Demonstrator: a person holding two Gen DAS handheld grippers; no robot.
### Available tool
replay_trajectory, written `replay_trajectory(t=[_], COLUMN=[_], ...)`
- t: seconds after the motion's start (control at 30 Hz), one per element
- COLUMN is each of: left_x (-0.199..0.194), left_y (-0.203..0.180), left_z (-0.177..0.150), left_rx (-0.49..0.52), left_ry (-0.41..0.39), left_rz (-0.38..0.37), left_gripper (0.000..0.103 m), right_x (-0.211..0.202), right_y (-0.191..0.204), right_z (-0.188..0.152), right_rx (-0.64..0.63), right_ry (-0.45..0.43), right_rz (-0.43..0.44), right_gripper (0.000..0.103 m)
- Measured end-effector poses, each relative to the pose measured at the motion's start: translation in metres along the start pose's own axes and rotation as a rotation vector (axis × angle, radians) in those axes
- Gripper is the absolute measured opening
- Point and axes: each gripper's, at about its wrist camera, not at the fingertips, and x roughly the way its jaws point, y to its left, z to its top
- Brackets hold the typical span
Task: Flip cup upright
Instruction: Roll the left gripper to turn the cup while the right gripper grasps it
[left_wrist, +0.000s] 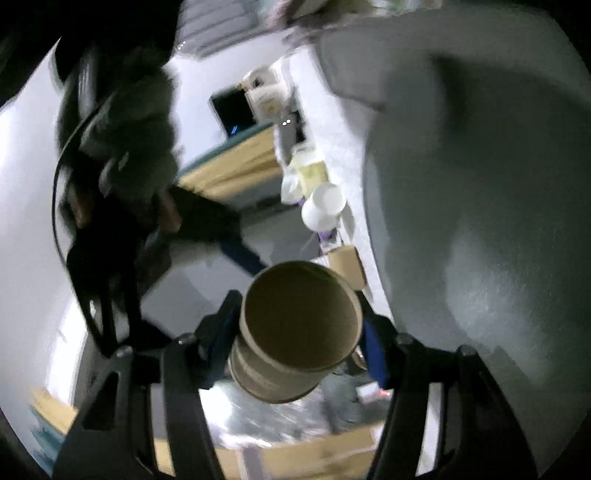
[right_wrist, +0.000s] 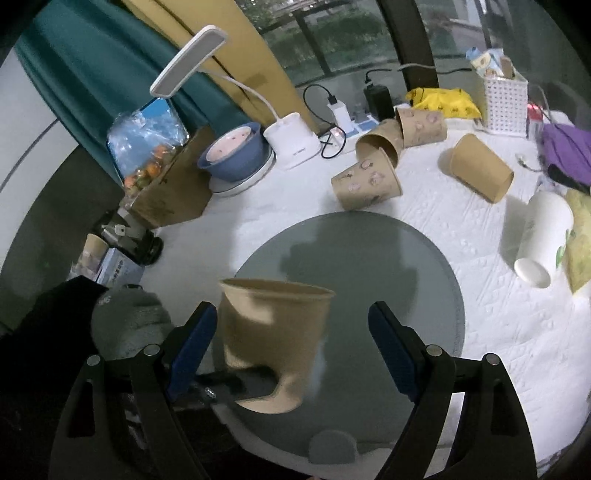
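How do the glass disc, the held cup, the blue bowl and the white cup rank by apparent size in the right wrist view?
1. Glass disc, clearly largest.
2. Held cup, though it is nearest the camera, which enlarges it.
3. Blue bowl and white cup: these look alike, so I leave them unranked.

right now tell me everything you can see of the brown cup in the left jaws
The brown paper cup looks like plain kraft paper with a rolled rim and an empty, unprinted inside. In the left wrist view its open mouth faces the camera, its body clamped between the jaws of the left gripper. In the right wrist view it hangs mouth-up and blurred above the round glass turntable, between the open jaws of the right gripper, which do not touch it.
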Motion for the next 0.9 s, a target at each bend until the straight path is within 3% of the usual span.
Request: replay_trajectory(t=[0.13, 0.7, 0.9], left_x=[0.015, 0.037, 0.042], left_y=[-0.007, -0.010, -0.007], left_z=[-0.005, 0.007, 0.008], left_rx=[0.094, 0.276, 0.319], left_ry=[-0.009, -0.003, -0.010], left_rz=[-0.009, -0.070, -0.044], left_gripper=[0.060, 0.060, 0.061], right_x=[0.002, 0.011, 0.019], right_y=[-0.004, -0.020, -0.017], right_z=[0.000, 0.009, 0.015], right_rx=[0.034, 0.086, 0.078], right_ry=[-0.003, 0.025, 0.051], right_rz=[-0.001, -0.026, -0.065], right_gripper=[0.087, 0.087, 0.087])
